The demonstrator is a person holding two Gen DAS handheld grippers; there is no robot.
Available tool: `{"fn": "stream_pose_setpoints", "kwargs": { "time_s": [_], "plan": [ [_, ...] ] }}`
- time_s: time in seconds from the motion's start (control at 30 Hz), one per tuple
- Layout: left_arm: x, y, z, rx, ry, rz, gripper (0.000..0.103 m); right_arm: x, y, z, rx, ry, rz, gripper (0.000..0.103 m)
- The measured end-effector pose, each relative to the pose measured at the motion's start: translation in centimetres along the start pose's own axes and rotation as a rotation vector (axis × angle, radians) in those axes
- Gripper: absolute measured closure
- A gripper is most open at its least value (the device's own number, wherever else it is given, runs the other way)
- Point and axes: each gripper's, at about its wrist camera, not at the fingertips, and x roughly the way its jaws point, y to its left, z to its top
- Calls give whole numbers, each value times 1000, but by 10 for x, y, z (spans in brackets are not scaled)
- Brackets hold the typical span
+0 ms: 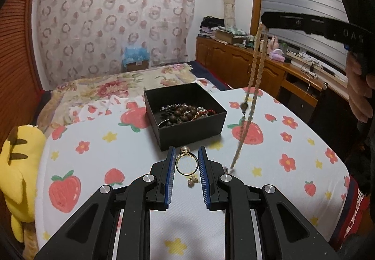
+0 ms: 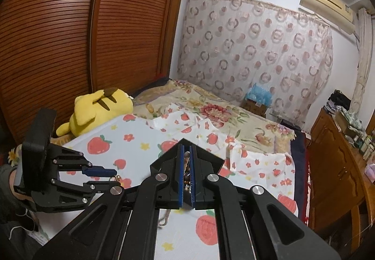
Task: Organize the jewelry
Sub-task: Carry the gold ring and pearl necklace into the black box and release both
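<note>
right gripper (image 2: 187, 161) clamps necklace (image 1: 252, 86); left gripper (image 1: 186, 161) seemingly grips ring (image 1: 186, 164) (gold).

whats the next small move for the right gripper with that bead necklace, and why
Probably carry the necklace sideways over the black box and lower it in. The right gripper is shut on its top; the strand hangs beside the box, its tail near the strawberry cloth. The left gripper pinches a gold ring.

The left hand-held gripper (image 1: 186, 161) is held low and angled downward, its blue pads (image 1: 170, 167) clamped on a gold ring. The right hand-held gripper (image 2: 186, 174) is raised higher, jaws pressed nearly together on a beaded strand, and is gripped by a hand (image 1: 358, 93).
</note>
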Motion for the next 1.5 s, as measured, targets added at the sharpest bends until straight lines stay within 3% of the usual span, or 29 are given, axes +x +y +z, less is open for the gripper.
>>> {"fn": "stream_pose_setpoints", "kwargs": {
  "time_s": [0.53, 1.03, 1.2, 1.5],
  "plan": [
    [5, 5, 18, -4, -15, -5, 85, 8, -10, 27, -24, -16, -29, 98],
    [49, 18, 59, 1, -5, -6, 84, 52, -52, 68, 6, -47, -38, 98],
    [69, 22, 66, 6, 17, -6, 85, 82, -64, 56, 32, -9, -10, 98],
    [107, 28, 72, -7, 62, -4, 84, 151, -64, 2, 89, 134, 64, 97]
  ]
}}
